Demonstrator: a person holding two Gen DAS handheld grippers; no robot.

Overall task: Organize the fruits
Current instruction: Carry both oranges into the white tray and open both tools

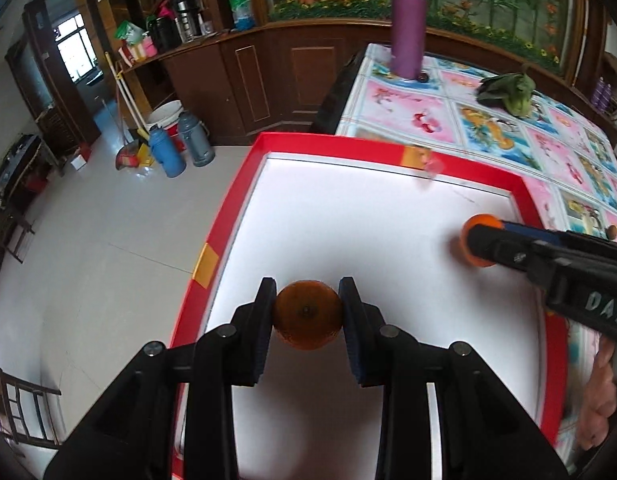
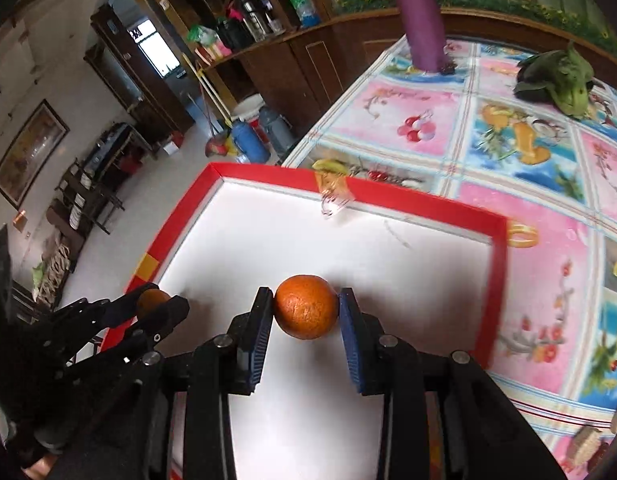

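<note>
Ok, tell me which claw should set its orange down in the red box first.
Left, narrowly. The left claw holds its orange near the red box's side wall, easy to tuck aside; the right claw grips its orange mid-box.

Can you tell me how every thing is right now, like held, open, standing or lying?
Left gripper: shut on the left orange.
Right gripper: shut on the right orange.
Red box: open, white inside, nothing resting in it.
Purple bottle: upright, lid on.
Leafy greens: lying on the tablecloth.
</note>
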